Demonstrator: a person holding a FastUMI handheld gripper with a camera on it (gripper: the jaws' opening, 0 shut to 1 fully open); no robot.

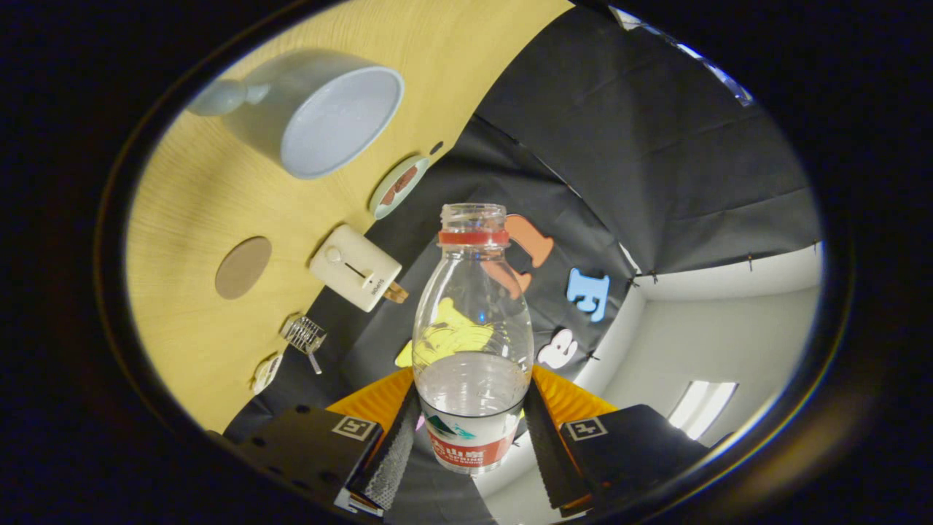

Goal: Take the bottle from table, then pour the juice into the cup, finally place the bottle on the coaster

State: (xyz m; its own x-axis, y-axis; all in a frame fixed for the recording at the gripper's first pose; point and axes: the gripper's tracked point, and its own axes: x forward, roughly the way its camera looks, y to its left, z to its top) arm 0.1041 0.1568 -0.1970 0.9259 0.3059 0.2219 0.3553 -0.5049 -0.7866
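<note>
A clear plastic bottle (472,335) with a red neck ring and no cap stands between my fingers, and my gripper (470,437) is shut on its labelled lower part. A little clear liquid sits low in the bottle. The whole scene is rolled, so the wooden table (189,219) runs up the side beyond the fingers. On it, a pale blue-grey cup (321,109) with a handle stands off to the side of the bottle's mouth. A round brown coaster (243,267) lies on the wood nearer to me than the cup.
A cream rectangular device (357,267) lies near the table edge beside the coaster. A round patterned disc (398,187) sits at the edge by the cup. A small clear ribbed item (305,335) and a small round piece (266,372) lie closer in. Black cloth wall rises behind.
</note>
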